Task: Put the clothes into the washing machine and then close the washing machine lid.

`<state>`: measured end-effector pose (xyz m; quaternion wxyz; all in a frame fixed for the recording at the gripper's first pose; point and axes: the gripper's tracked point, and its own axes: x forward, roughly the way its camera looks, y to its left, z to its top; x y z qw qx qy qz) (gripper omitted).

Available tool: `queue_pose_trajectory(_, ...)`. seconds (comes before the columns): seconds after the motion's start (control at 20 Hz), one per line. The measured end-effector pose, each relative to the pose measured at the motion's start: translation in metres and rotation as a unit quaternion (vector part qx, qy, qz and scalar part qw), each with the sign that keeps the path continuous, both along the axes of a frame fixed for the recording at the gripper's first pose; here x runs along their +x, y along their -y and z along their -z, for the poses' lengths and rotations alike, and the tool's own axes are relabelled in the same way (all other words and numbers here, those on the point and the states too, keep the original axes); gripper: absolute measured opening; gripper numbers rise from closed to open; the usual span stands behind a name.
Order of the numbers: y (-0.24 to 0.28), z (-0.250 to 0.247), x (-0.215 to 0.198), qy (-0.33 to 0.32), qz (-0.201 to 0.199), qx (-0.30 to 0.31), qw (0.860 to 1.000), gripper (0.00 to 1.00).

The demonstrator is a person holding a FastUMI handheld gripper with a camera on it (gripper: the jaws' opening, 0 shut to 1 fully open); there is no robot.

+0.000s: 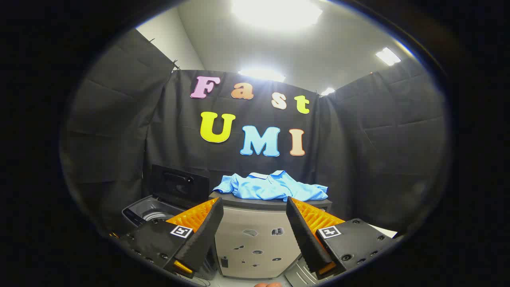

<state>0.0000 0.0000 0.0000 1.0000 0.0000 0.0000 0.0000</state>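
A light blue collared shirt [271, 186] lies crumpled on top of a grey cabinet [255, 235] straight ahead, beyond my fingers. To the left of the cabinet stands the washing machine [148, 212] with its dark lid [180, 185] raised upright at the back, the drum opening visible below. My gripper [254, 207] is open, its fingers spread wide with nothing between them, held some way short of the cabinet and a little below the shirt's level.
Black cloth walls close in the booth on the left, back and right. Bright ceiling lights shine overhead. The cabinet front carries several small stickers. A pale surface [382, 230] shows at the right beside the cabinet.
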Motion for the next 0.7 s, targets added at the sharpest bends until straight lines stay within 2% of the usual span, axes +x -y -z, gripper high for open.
queue_pose_trajectory(0.7,0.0018,0.0028,0.01,-0.004,-0.003,0.0,1.0,0.98)
